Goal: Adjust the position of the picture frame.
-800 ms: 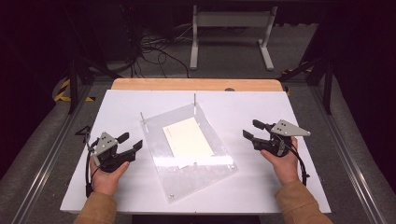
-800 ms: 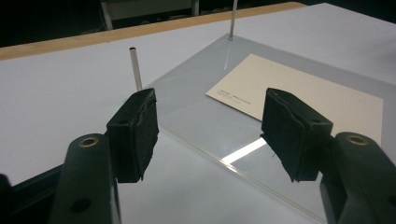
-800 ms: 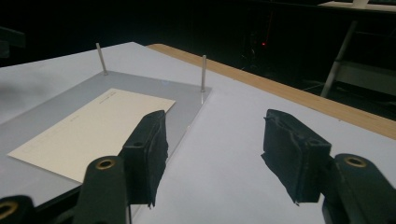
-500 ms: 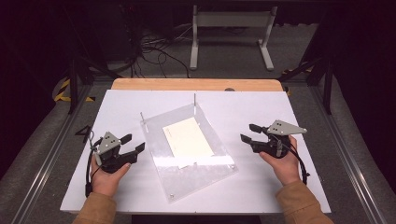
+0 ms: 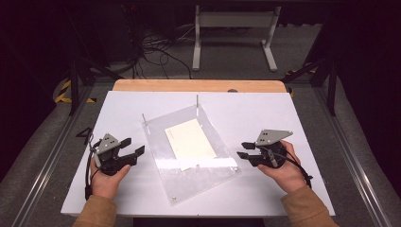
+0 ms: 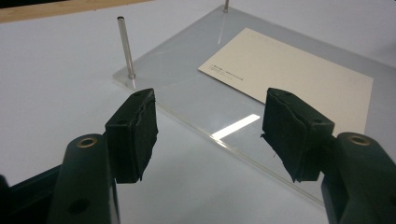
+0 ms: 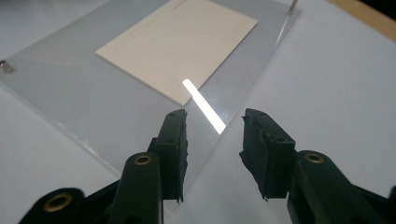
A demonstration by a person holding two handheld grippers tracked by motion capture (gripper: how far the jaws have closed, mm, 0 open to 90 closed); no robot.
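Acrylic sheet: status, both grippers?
Left gripper open, empty, left of the acrylic sheet. Right gripper open, empty, at its right edge. Cream card lies on sheet. Nothing in the way.

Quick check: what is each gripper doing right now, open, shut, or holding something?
Left gripper: open, holding nothing, beside the clear plate's left edge.
Right gripper: open, holding nothing, at the plate's right edge.

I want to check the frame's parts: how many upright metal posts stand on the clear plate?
2. One post stands at the far left corner of the clear plate; the other post stands at the far corner. The near corners carry low fittings that may be screws, too small to tell.
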